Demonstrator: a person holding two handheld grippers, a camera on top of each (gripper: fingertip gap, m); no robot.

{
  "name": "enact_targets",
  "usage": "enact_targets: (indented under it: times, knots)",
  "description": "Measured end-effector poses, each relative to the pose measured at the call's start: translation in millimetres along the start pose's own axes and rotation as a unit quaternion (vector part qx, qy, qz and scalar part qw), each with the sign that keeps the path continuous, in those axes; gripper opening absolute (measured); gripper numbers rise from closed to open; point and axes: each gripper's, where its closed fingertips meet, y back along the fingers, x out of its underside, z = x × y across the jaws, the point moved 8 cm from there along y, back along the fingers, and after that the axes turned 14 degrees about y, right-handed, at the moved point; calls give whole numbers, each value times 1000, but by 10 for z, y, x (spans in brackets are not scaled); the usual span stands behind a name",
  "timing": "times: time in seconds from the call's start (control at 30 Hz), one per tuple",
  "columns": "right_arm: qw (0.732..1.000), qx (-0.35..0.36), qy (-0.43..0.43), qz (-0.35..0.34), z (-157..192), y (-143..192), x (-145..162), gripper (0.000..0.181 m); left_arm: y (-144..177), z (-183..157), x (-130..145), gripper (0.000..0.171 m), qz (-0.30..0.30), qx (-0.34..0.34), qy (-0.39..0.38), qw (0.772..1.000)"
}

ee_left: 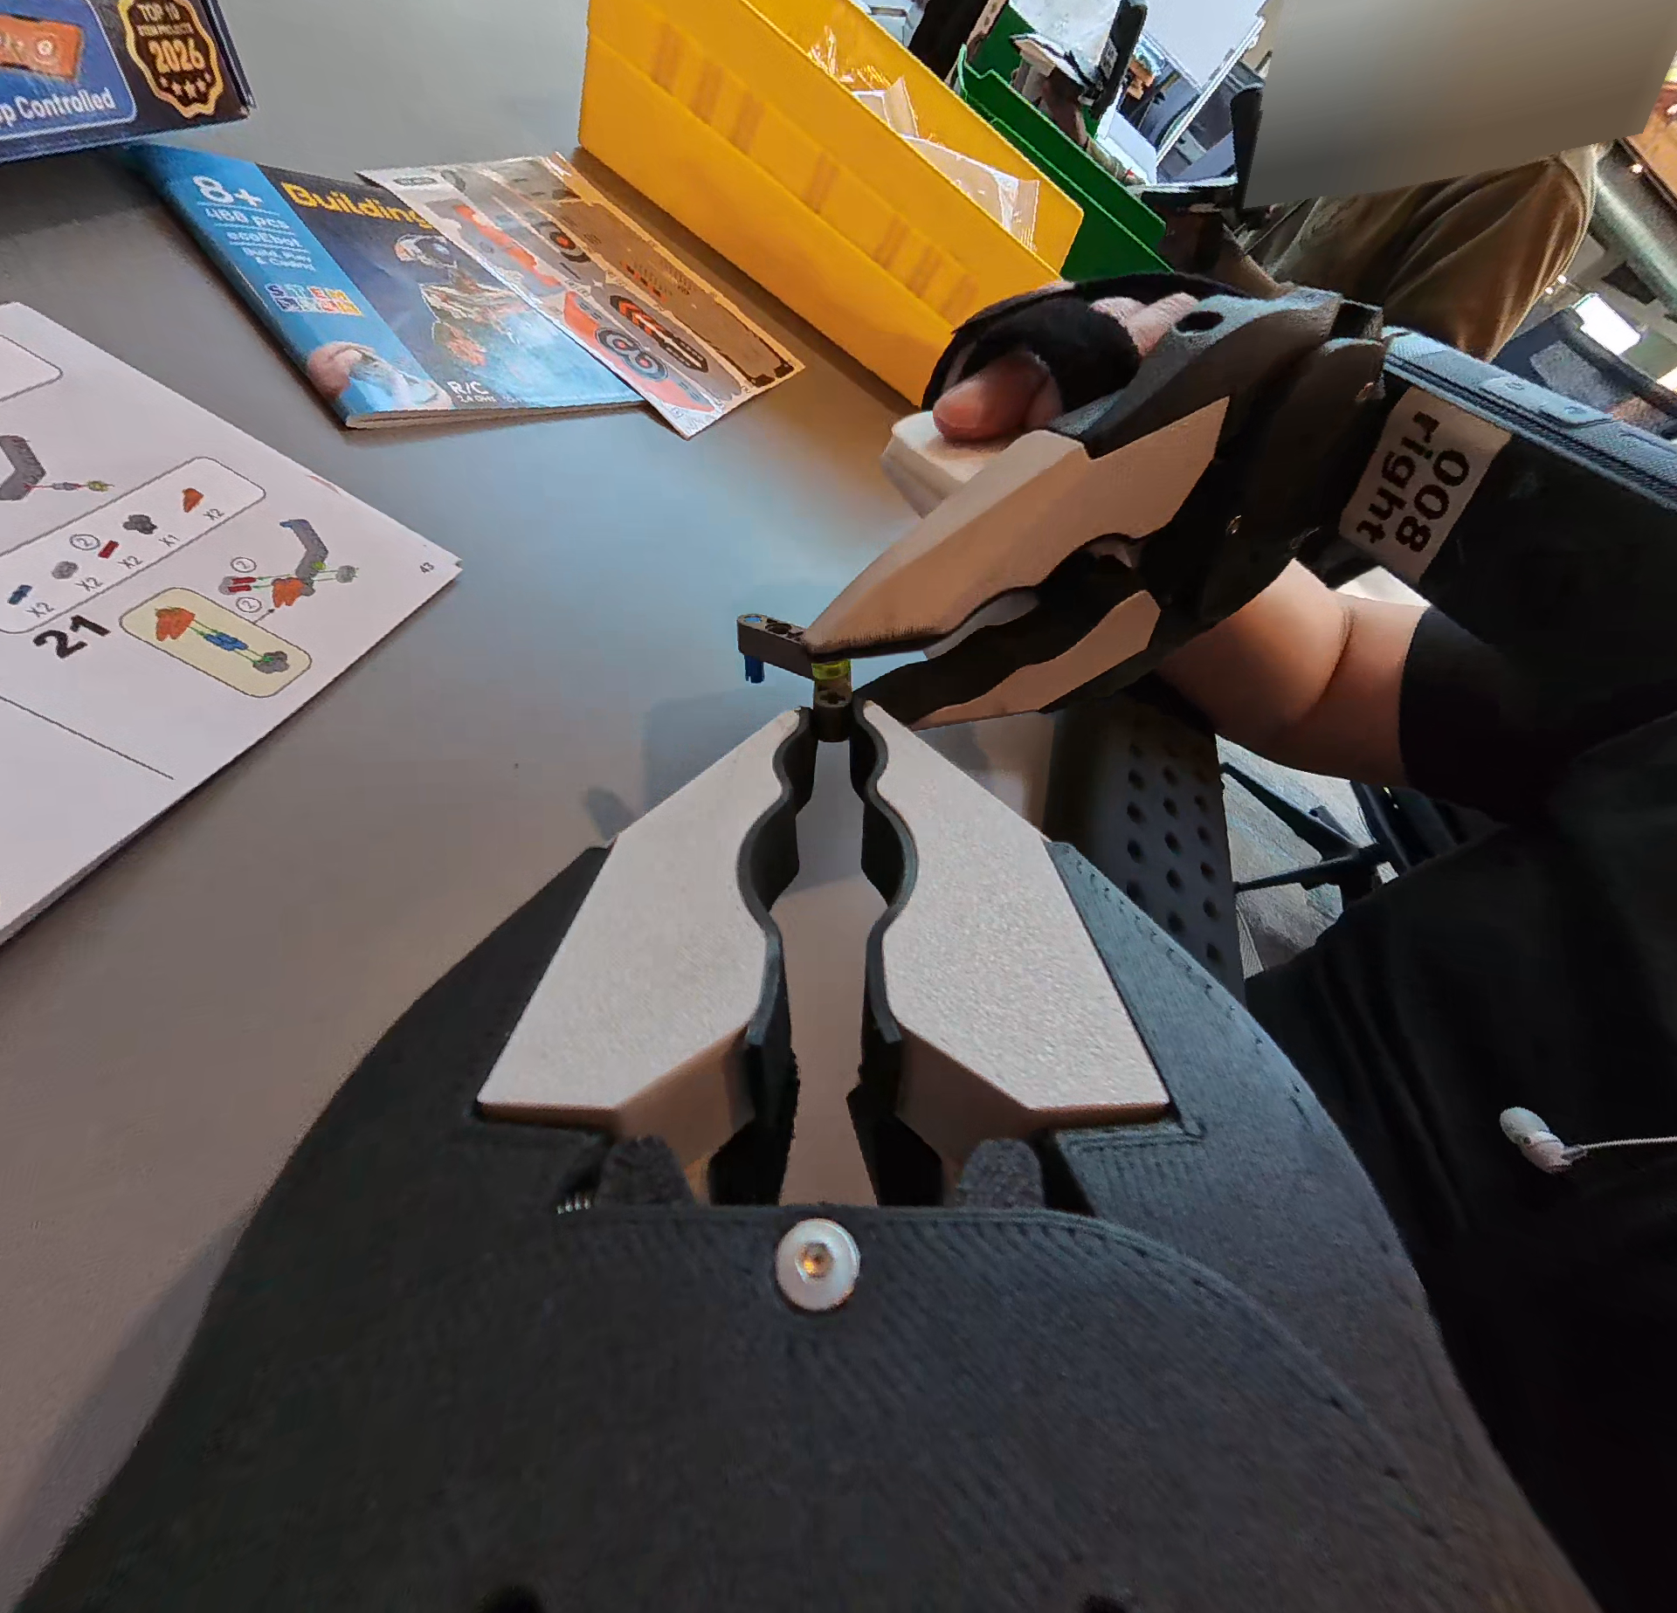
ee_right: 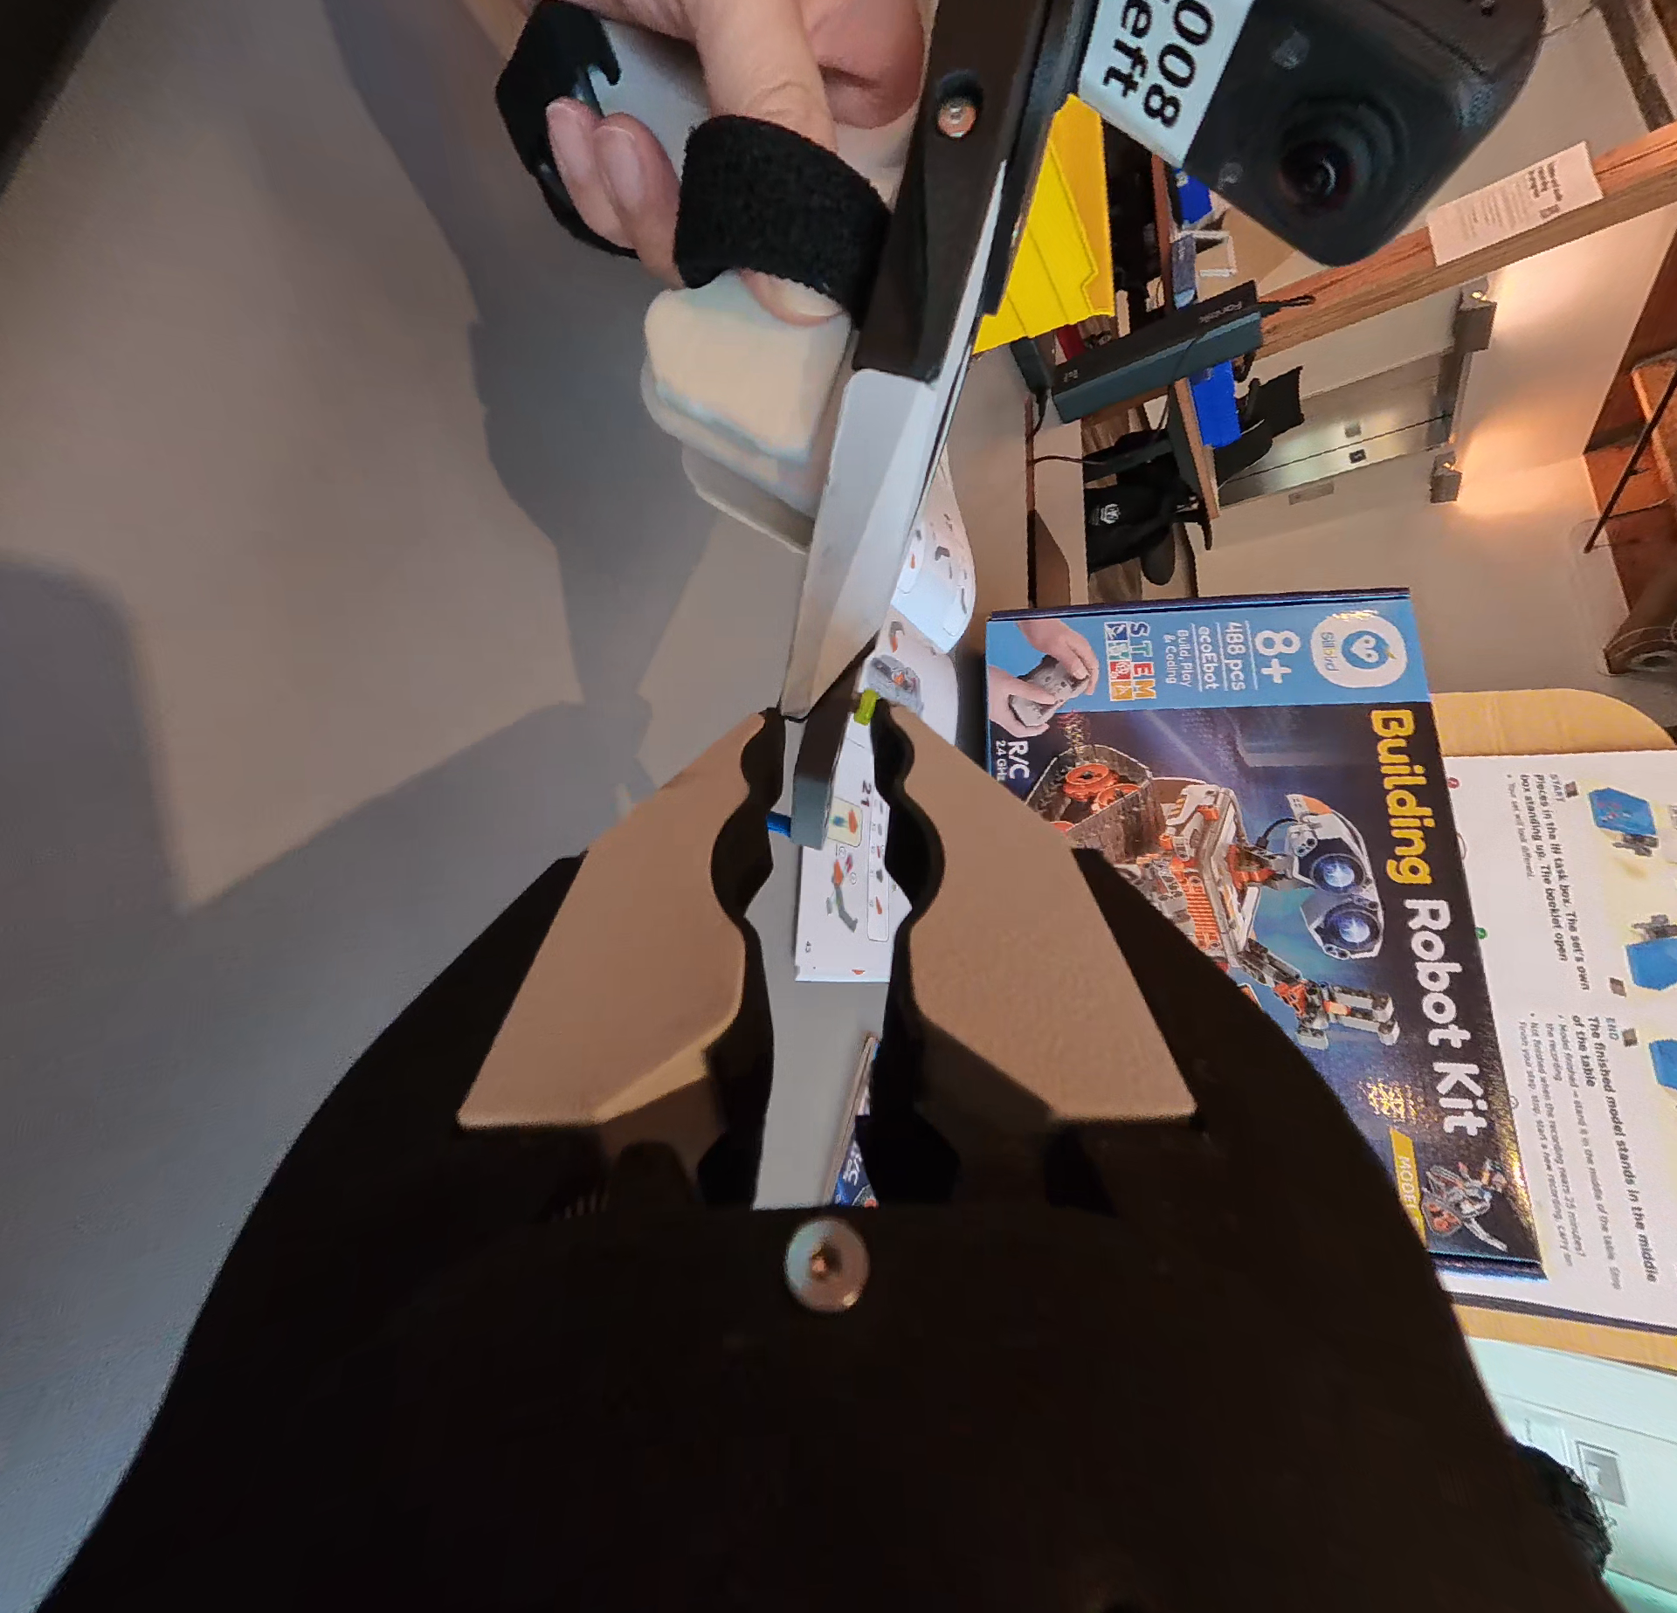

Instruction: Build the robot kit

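Left gripper (ee_left: pixel 828 715) fingers pinch a dark connector (ee_left: pixel 831 697); at its 12 o'clock, right gripper (ee_left: pixel 848 662) fingers clamp a grey beam (ee_left: pixel 771 637) onto it.

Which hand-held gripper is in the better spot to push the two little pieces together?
Probably the right hand-held gripper: it holds the grey beam right at the yellow-green peg, which the left hand-held gripper just pinches.

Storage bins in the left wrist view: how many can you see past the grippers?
2. A yellow plastic storage bin stands on the grey table beyond the printed booklets, and a green plastic bin sits directly behind it, mostly hidden. More could be concealed farther back.
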Motion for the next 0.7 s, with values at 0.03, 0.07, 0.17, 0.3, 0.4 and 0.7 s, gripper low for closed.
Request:
enact_targets:
  times: [0.03, 0.07, 0.17, 0.3, 0.4, 0.7]
  knots:
    - [1000, -4, 1, 2, 7, -1, 0, 19, -6, 7, 6, 5, 4, 0, 3, 1000]
    - [1000, -5, 2, 2, 11, -1, 2, 19, -11, 11, 9, 5, 5, 1, 5, 1000]
    - [1000, -11, 3, 0, 21, 3, 3, 17, -18, 16, 16, 5, 9, 3, 6, 1000]
    - [1000, -21, -2, -6, 42, -4, 2, 16, -23, 24, 31, 6, 21, 5, 12, 1000]
    - [1000, -29, -7, -7, 58, -17, -2, 16, -26, 34, 44, 5, 29, 2, 15, 999]
    - [1000, -27, 3, -6, 55, -37, -35, 15, 6, 46, 33, 5, 34, 7, 37, 999]
